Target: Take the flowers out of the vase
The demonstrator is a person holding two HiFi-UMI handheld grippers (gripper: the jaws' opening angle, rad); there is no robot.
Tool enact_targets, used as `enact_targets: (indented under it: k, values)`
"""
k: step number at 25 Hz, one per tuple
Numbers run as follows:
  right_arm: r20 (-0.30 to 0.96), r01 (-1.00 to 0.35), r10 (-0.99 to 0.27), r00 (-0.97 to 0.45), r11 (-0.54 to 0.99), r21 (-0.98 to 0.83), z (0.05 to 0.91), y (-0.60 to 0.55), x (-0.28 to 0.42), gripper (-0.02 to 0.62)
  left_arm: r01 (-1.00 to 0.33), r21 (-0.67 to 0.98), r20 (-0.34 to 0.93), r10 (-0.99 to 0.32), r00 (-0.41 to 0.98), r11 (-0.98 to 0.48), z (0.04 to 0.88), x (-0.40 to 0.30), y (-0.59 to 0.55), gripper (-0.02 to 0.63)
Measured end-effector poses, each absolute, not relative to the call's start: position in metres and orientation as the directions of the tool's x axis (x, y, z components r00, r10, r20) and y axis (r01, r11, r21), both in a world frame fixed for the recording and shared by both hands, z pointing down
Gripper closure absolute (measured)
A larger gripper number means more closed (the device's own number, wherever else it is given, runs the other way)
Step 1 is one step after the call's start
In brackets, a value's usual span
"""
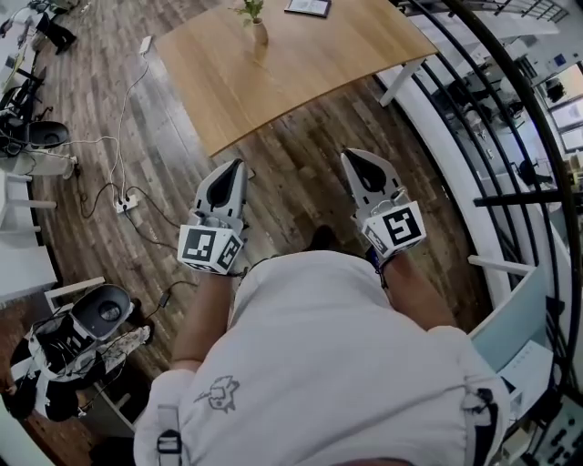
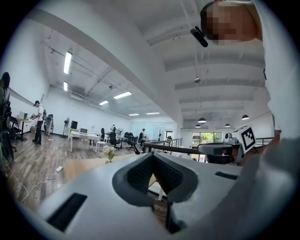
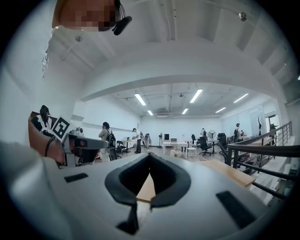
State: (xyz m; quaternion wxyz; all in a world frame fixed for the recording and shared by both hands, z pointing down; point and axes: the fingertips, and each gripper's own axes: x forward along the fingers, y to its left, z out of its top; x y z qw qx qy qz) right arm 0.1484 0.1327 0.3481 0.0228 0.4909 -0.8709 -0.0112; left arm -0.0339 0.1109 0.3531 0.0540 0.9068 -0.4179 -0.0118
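Both my left tool (image 1: 240,167) and right tool (image 1: 348,157) are pressed together, empty. The flowers (image 1: 250,9) stand in their small vase (image 1: 260,35) far across the surface (image 1: 301,73). They look light and frail; I'd pinch the stems gently, just above the rim.

Near the far edge of the table (image 1: 301,82), vase (image 1: 260,34) with flowers (image 1: 251,9) in it, and right of it at that same edge a flat panel (image 1: 308,7). Before the table's near corner, over the floor (image 1: 301,173), left gripper (image 1: 239,166) and right gripper (image 1: 352,157) side by side, well apart from the vase. Left of the table on the floor a power strip (image 1: 126,202) with cables (image 1: 118,136); right of the table a railing (image 1: 510,118).
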Motion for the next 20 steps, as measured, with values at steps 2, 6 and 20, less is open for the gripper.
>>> enact_targets:
  k: [2, 6, 20]
  values:
    - [0.028, -0.85, -0.851, -0.525, 0.525, 0.036, 0.349, 0.126, 0.164, 0.592, -0.762, 0.105, 0.028, -0.764, 0.644, -0.639, 0.355, -0.02, 0.105, 0.603]
    - [0.033, -0.837, -0.837, -0.546, 0.546, 0.024, 0.352, 0.11, 0.183, 0.592, -0.767, 0.109, 0.039, -0.768, 0.639, -0.633, 0.358, 0.006, 0.094, 0.603]
    - [0.053, -0.835, -0.833, -0.551, 0.55, -0.027, 0.37, 0.054, 0.189, 0.592, -0.755, 0.115, 0.065, -0.753, 0.654, -0.646, 0.37, 0.017, 0.035, 0.603]
